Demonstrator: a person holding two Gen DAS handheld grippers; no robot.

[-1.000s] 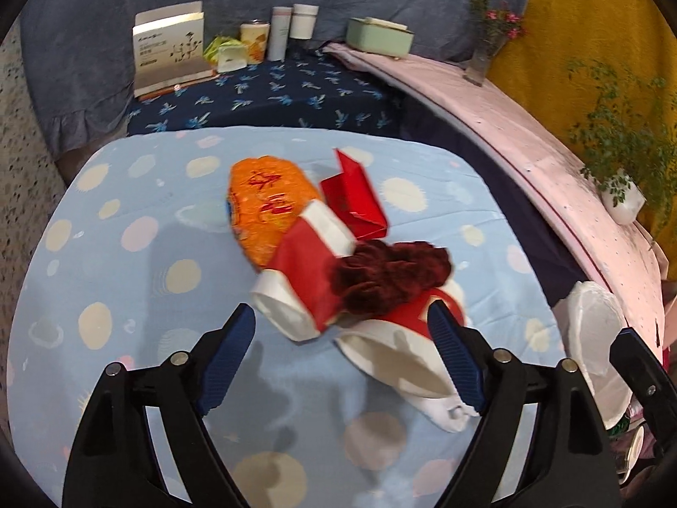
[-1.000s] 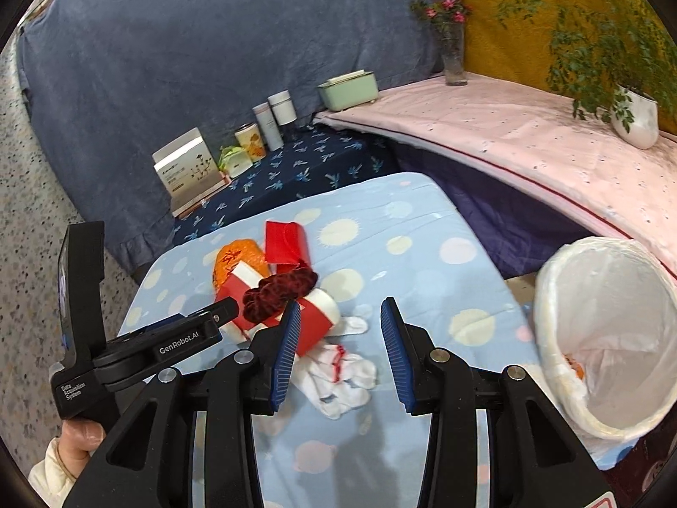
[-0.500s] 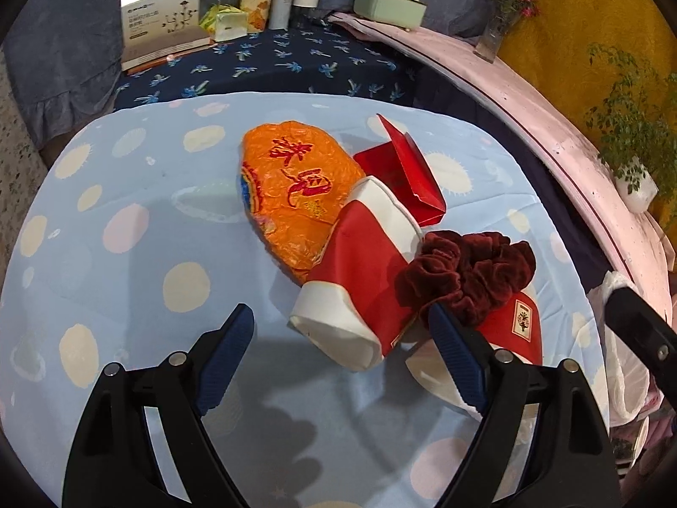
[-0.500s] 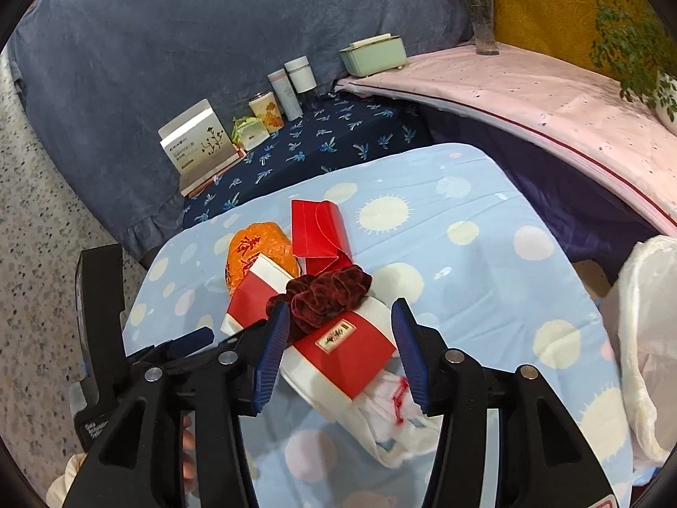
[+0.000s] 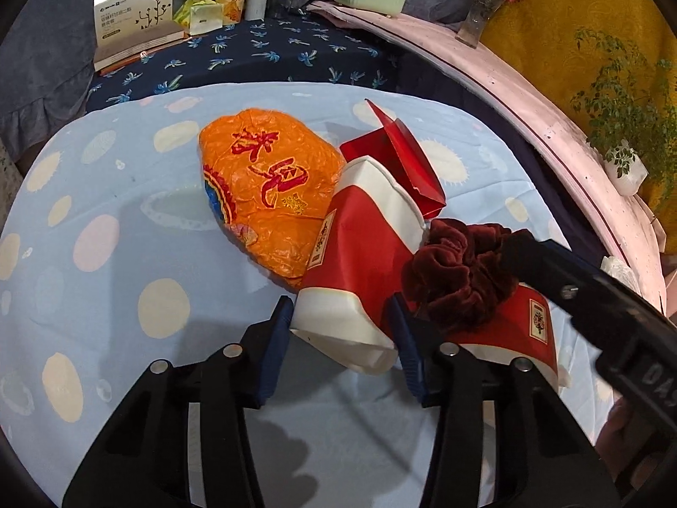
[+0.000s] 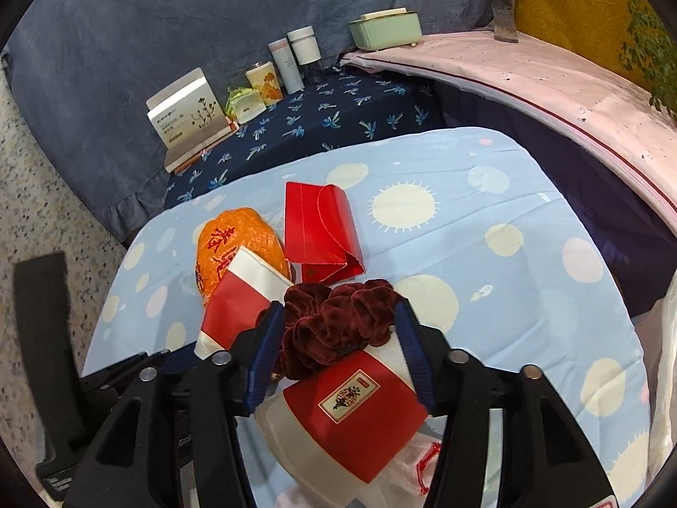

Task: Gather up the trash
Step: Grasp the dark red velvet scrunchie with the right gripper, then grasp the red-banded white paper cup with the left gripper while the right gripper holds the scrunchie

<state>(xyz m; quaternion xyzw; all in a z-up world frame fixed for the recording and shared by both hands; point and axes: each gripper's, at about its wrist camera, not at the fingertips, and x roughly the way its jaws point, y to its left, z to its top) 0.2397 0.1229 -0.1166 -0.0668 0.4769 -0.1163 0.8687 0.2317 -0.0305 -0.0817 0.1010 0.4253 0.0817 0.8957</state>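
While both sets of jaws are closing, the left gripper (image 5: 342,330) brackets the white end of a red paper cup (image 5: 359,262) at lower centre; the right gripper (image 6: 338,338) straddles a maroon scrunchie (image 6: 338,321) at centre, pad contact unclear.
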